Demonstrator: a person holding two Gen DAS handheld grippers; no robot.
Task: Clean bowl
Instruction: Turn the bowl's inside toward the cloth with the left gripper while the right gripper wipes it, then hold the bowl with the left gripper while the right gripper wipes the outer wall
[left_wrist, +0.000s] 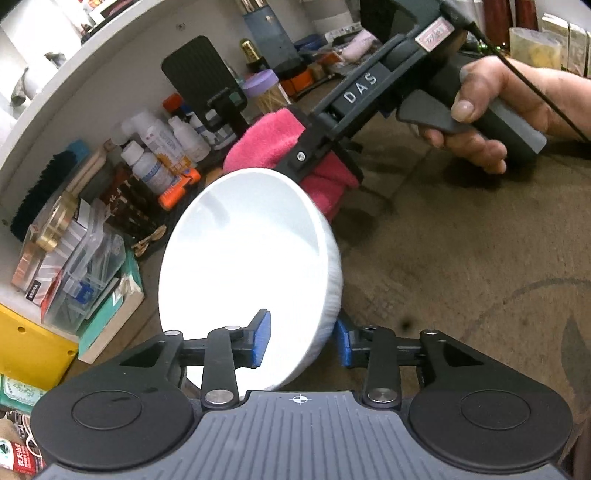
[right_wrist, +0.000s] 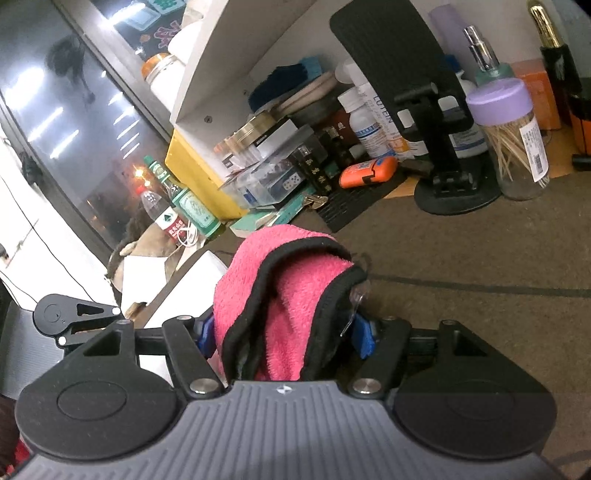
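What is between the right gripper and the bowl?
The cloth, clamped in the right gripper, sits between it and the far rim of the bowl; nothing else is there. The left wrist view shows this.

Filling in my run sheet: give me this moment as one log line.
left hand-held gripper: astride rim of tilted white bowl, pads apart | right hand-held gripper: shut on pink cloth | cloth behind bowl's far rim

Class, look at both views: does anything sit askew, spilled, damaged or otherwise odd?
The round white ceramic bowl is tipped steeply on its side, its wall between the left gripper's blue pads, which look slightly apart from it. Nothing looks spilled or broken.
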